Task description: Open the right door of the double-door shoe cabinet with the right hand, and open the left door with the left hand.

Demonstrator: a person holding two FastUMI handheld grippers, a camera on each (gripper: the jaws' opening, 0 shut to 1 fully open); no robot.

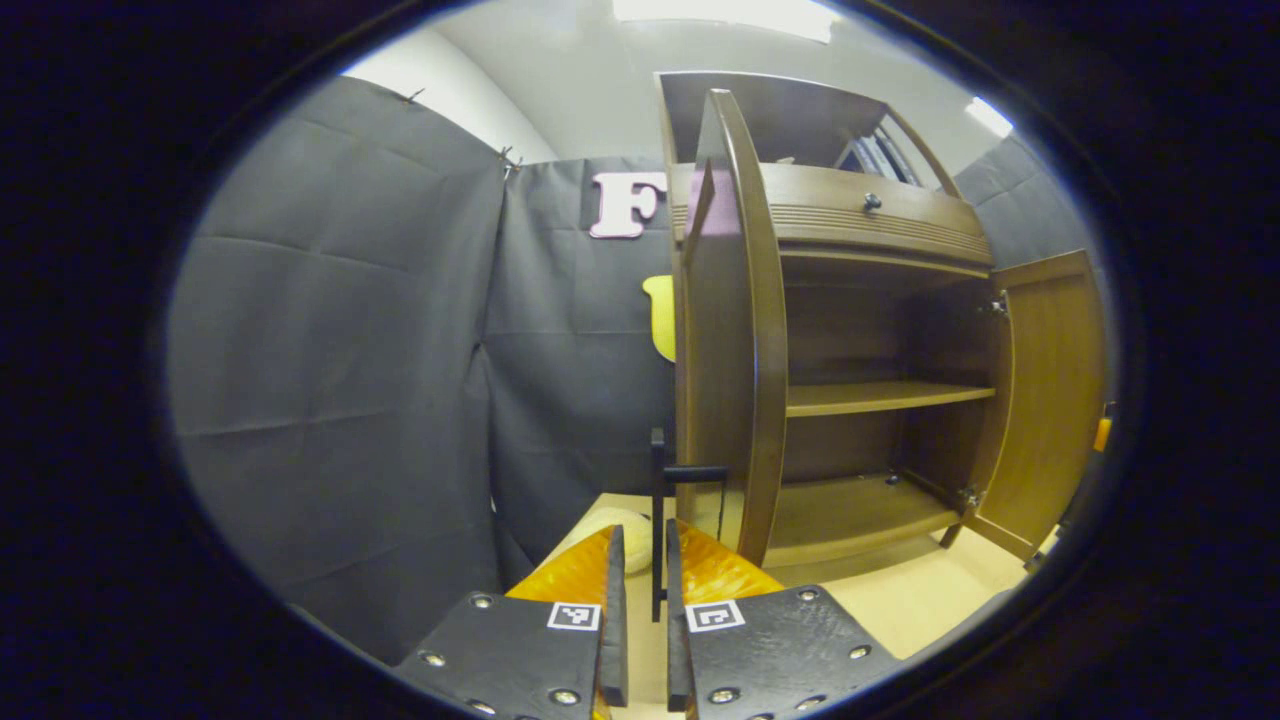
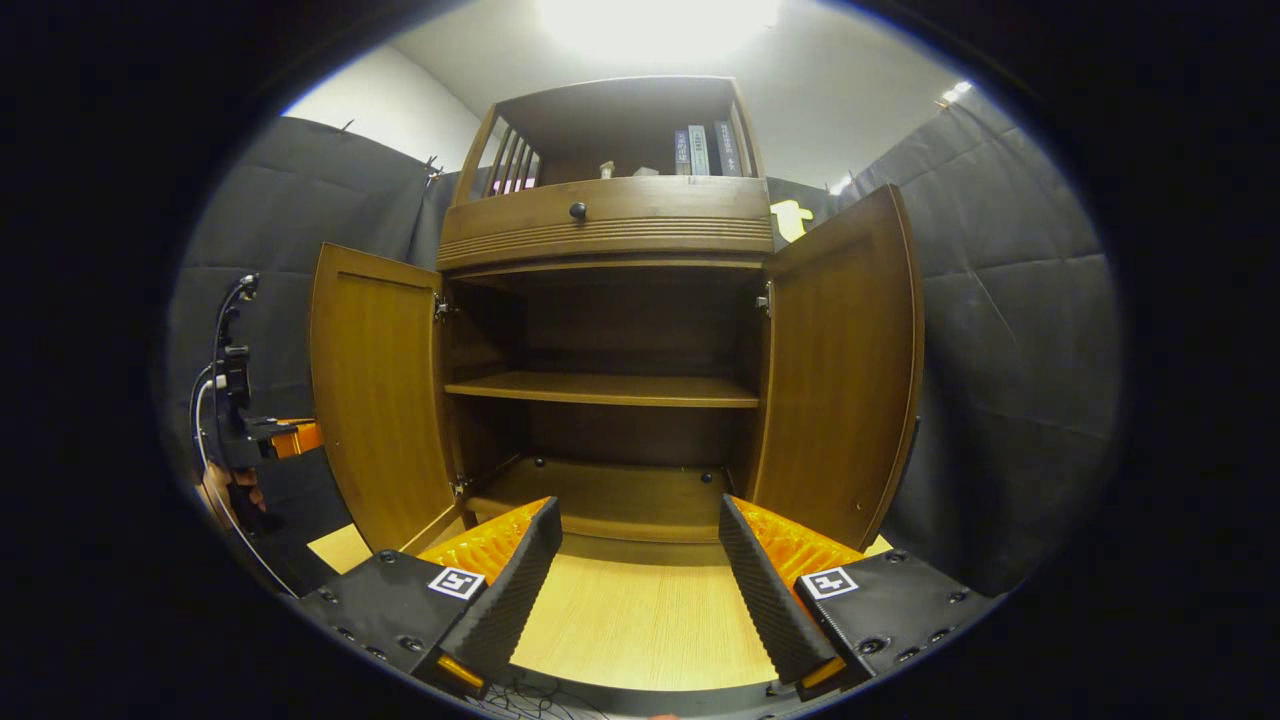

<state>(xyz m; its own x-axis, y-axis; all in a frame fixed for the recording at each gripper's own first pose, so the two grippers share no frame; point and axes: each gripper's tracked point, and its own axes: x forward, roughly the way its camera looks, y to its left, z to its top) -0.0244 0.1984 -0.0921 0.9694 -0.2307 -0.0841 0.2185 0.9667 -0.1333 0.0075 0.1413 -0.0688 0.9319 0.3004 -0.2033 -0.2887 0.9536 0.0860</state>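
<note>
1. Left gripper view: the left gripper (image 1: 640, 610) sits low in the middle, and its fingers (image 1: 613, 610) are drawn nearly together around the thin dark handle (image 1: 657, 520) of the left door (image 1: 735, 330). The handle bar runs upright between them; whether both pads actually press it, I cannot tell.
2. Same view: the left door is swung wide, seen almost edge-on, its long axis vertical and its free edge pointing toward the camera.
3. Behind it the cabinet (image 1: 870, 240) stands open, one shelf (image 1: 885, 397) across the middle, a drawer knob (image 1: 872, 202) above.
4. On the far side the right door (image 1: 1050, 400) is swung out too, its inner face showing.
5. Right gripper view: the right gripper (image 2: 640, 580) faces the cabinet (image 2: 610, 230) head-on, fingers (image 2: 515, 585) spread well apart, nothing between them, over the pale floor board (image 2: 640, 620).
6. Both doors stand open, upright, flaring outward toward the camera: the left door (image 2: 375, 400) on the left, the right door (image 2: 845, 370) on the right.
7. The shelf (image 2: 600, 388) runs level between them; books (image 2: 700, 150) stand on top.
8. At far left the left gripper (image 2: 265, 435) and a hand (image 2: 235, 495) sit just outside the left door.
</note>
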